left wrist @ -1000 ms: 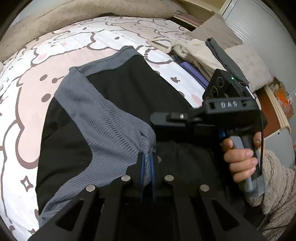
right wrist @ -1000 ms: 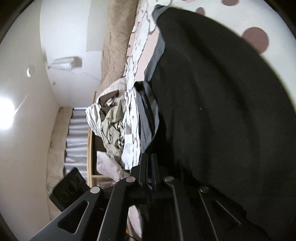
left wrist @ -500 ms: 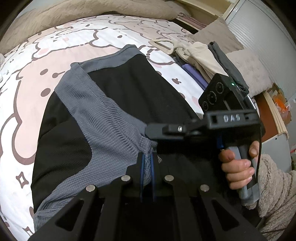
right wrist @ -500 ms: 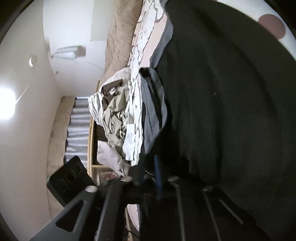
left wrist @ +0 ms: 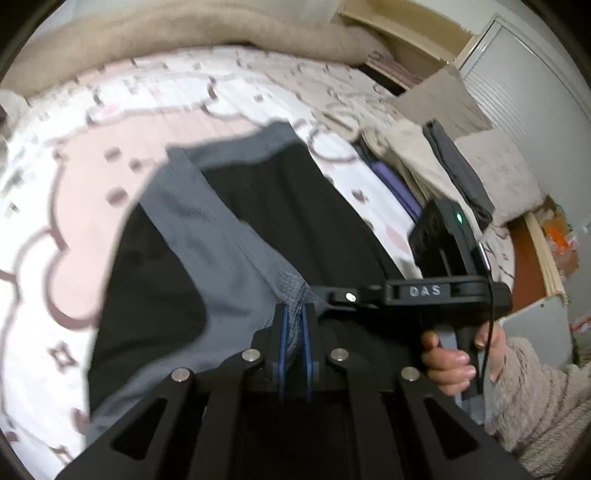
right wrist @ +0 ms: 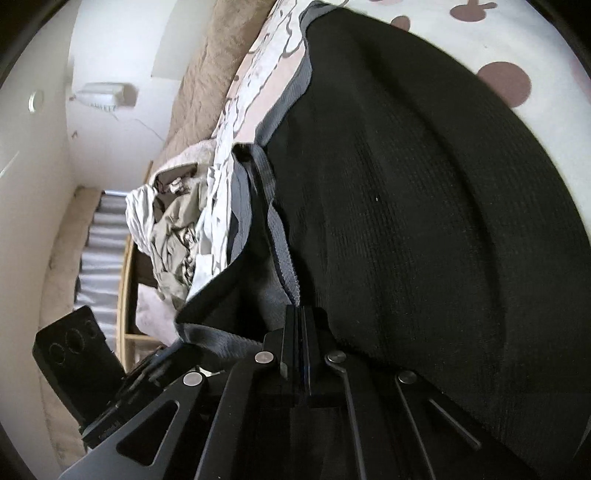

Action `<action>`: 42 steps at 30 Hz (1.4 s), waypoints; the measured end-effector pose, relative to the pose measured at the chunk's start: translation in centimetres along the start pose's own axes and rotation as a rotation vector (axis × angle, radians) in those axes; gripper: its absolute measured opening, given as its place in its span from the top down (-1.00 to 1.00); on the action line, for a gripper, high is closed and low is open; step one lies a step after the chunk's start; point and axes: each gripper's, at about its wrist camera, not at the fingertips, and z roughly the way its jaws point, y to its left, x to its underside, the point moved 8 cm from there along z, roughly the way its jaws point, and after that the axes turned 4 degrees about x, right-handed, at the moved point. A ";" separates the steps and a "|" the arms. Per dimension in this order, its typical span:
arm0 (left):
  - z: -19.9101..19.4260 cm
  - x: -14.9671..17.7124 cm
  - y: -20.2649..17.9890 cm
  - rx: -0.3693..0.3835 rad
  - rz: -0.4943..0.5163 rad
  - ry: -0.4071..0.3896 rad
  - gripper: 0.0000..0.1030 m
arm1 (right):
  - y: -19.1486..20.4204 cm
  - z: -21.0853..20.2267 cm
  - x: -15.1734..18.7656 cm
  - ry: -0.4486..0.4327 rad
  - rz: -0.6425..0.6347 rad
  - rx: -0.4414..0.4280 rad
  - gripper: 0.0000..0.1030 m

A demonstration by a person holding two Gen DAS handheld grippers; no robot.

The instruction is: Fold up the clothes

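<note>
A black garment with grey mesh panels (left wrist: 229,236) lies spread on the bed. My left gripper (left wrist: 294,314) is shut on a bunched grey edge of it near the middle. In the right wrist view the same black garment (right wrist: 424,206) fills the frame, and my right gripper (right wrist: 300,314) is shut on its grey-trimmed edge. The right gripper also shows in the left wrist view (left wrist: 343,295), held sideways right beside the left one, with a hand on its handle.
The bed sheet (left wrist: 92,155) is white and pink with cartoon shapes. A pile of folded and loose clothes (left wrist: 424,173) lies at the bed's right side, with a beige blanket (left wrist: 177,33) along the far edge. A wooden shelf and curtain stand beyond.
Both grippers have lifted and pulled the garment's edge nearer; the right gripper has swung lower and closer to the left one. The view has blurred from motion.
</note>
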 end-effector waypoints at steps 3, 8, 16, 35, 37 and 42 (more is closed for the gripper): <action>-2.7 -2.3 1.2 -0.066 0.018 -0.066 0.85 | 0.1 -1.3 -0.8 -0.037 0.060 -0.062 0.49; -6.4 -5.9 4.5 -0.130 -0.020 -0.155 0.85 | 1.7 -4.6 -2.0 -0.134 0.056 -0.217 -0.34; -1.3 -0.9 -0.6 -0.109 0.234 0.058 0.85 | 0.4 -3.9 -2.2 -0.097 0.125 -0.217 -0.34; 6.3 3.6 -2.7 -0.140 0.419 0.301 0.16 | 0.8 -3.9 -2.1 -0.077 0.122 -0.227 -0.34; 6.6 3.7 -2.4 -0.138 0.389 0.324 0.31 | 0.8 -3.9 -2.1 -0.076 0.122 -0.227 -0.34; 6.9 3.8 -1.7 -0.160 0.334 0.319 0.78 | 0.7 -3.9 -2.1 -0.076 0.123 -0.230 -0.34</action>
